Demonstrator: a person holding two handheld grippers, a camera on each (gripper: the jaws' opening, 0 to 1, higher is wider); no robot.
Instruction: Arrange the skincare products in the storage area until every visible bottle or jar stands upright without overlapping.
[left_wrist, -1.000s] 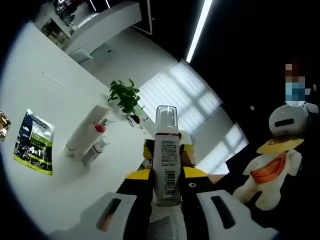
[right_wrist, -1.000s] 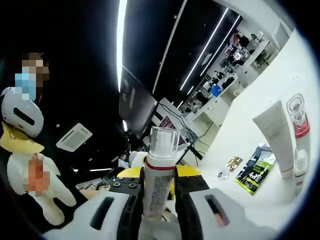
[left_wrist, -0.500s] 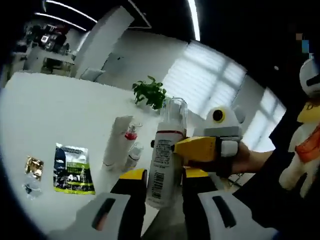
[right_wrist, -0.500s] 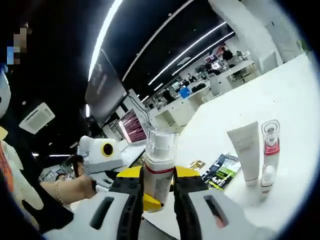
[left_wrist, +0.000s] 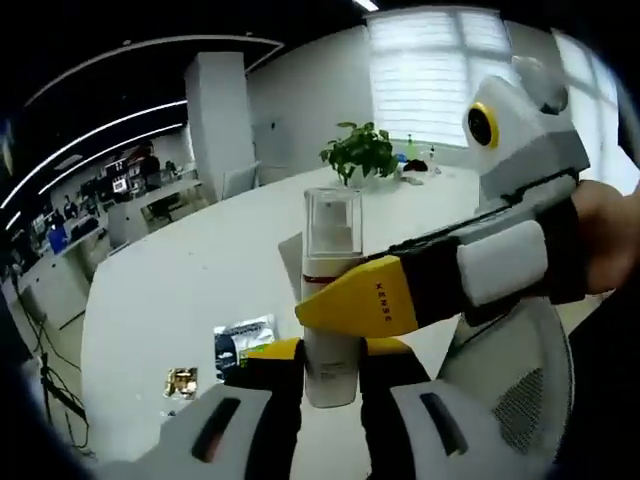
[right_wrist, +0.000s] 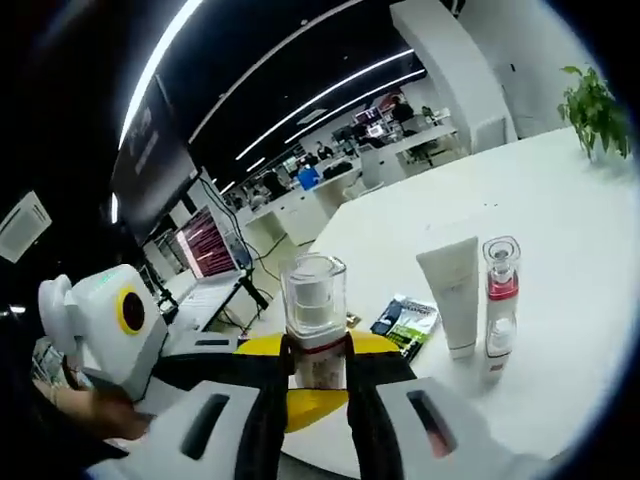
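In the left gripper view, the right gripper's (left_wrist: 350, 305) yellow jaw crosses the pump bottle (left_wrist: 332, 290), hiding its label; the bottle's base sits out of sight between the left gripper's (left_wrist: 332, 370) jaws. Both grippers clamp this upright bottle, held above the white counter (right_wrist: 560, 200). In the right gripper view, a white tube (right_wrist: 452, 295) and red-collared bottle (right_wrist: 499, 290) stand just beside each other behind it, a sachet (right_wrist: 405, 320) nearby.

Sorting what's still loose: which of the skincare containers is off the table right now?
The clear-capped pump bottle, clamped between both claws; the white tube and red-collared bottle stand on the table.
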